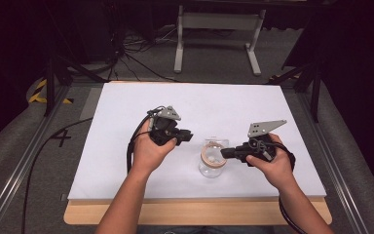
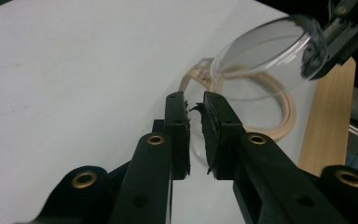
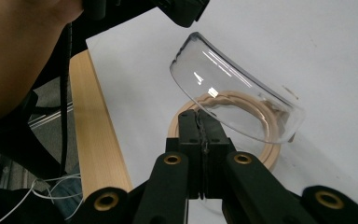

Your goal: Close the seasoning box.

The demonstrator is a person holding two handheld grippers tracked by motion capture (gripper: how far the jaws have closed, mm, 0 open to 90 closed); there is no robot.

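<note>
A small clear glass jar (image 1: 210,168) with a tan ring (image 1: 213,155) around its mouth stands at the front middle of the white board. Its clear round lid (image 2: 265,51) (image 3: 233,98) is tilted up off the ring (image 3: 265,154). My right gripper (image 1: 224,152) (image 3: 199,119) comes in from the jar's right and is shut on the lid's near edge; the left gripper view shows it gripping that edge (image 2: 324,49). My left gripper (image 1: 189,136) (image 2: 196,105) hovers just left of the jar, apart from it. Its jaws stand a narrow gap apart with nothing between them.
The white board (image 1: 126,146) lies on a wooden tabletop whose front strip (image 1: 199,210) shows below it. Metal rails run along both sides. A white stand's legs (image 1: 180,48) and cables lie on the floor behind. Cables trail from both grippers.
</note>
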